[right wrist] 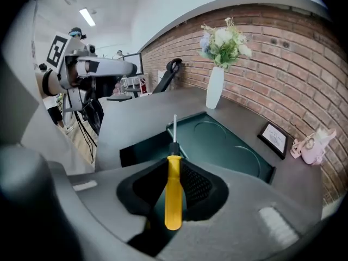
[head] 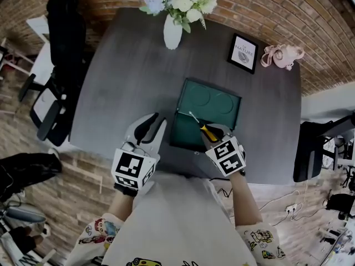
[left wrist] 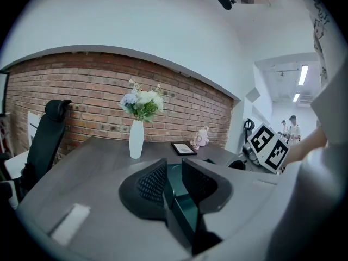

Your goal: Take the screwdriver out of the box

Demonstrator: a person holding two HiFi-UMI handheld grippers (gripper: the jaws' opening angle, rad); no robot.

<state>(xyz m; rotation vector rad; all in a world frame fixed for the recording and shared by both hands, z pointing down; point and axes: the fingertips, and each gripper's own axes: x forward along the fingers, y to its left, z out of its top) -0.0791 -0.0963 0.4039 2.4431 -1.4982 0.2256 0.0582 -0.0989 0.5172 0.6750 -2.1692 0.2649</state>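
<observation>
Right claw (right wrist: 175, 168): clamped on yellow handle of screwdriver (right wrist: 173, 200) | long axis: in line with the claw, shank pointing far, tip over open green box (right wrist: 231, 145) on table (head: 127, 76) | left claw (left wrist: 174, 174): apart, empty, just left of box | judged: right hand alone carries it clear.

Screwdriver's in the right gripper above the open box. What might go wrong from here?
1. The right gripper grips the screwdriver only by its smooth yellow handle, with the shaft sticking out ahead, so it may pivot or slip.
2. The tip hangs over the box. Pulling away low might catch the lid, and the left gripper, jaws apart, isn't holding the box down.
3. A wide forward swing might hit the vase.
</observation>
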